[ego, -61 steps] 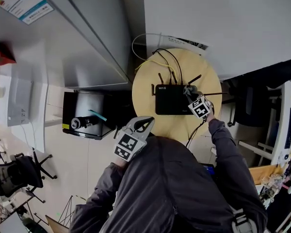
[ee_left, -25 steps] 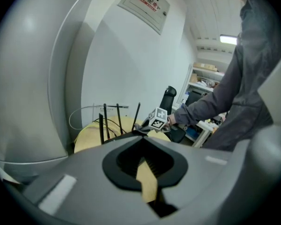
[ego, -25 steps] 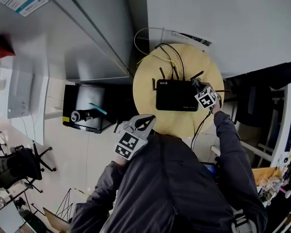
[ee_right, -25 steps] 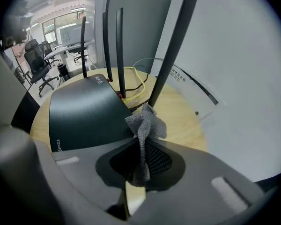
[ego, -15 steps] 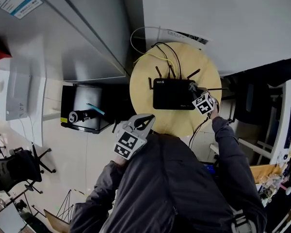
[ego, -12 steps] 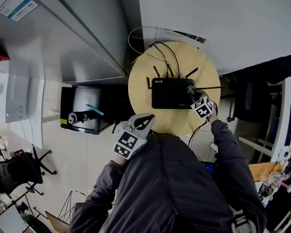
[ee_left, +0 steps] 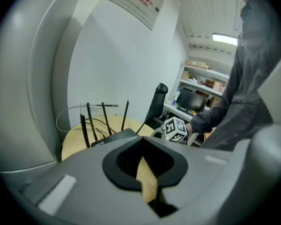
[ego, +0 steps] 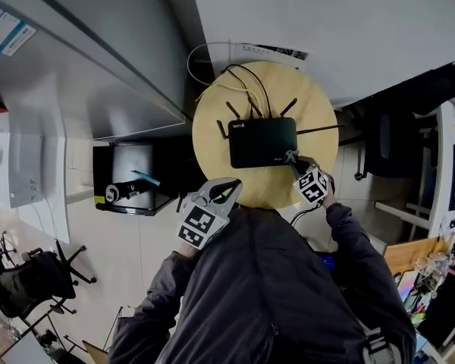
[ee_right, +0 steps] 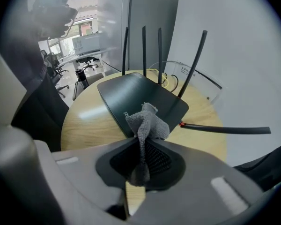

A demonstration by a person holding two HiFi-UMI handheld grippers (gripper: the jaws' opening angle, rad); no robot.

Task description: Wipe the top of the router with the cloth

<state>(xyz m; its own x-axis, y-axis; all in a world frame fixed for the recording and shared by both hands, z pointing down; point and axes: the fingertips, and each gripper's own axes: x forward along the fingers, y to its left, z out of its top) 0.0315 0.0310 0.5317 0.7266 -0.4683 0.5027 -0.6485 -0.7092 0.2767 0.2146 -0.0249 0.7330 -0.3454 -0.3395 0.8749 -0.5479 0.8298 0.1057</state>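
The black router (ego: 262, 142) lies flat on a round wooden table (ego: 212, 131), its antennas (ee_right: 143, 50) standing up at the back. My right gripper (ego: 292, 158) is shut on a grey cloth (ee_right: 148, 122). The bunched cloth sticks out past the jaws, over the router's (ee_right: 131, 95) near right corner. Whether it touches the top I cannot tell. My left gripper (ego: 229, 189) hangs at the table's near edge, left of the router, shut with nothing in it. In its own view the left gripper (ee_left: 144, 163) looks at the router (ee_left: 113, 137) and the right gripper's marker cube (ee_left: 175, 130).
Black and yellow cables (ego: 246, 89) run off the back of the table, beside a white cable loop (ego: 197, 55) at the wall. One antenna (ee_right: 225, 128) lies out sideways to the right. A dark chair (ego: 379, 139) stands right of the table, a black box (ego: 129, 177) on the floor to the left.
My right gripper with the cloth has slid from the router's right part, past its right edge, to the near right corner. The left gripper has stayed put. The head view has shifted.
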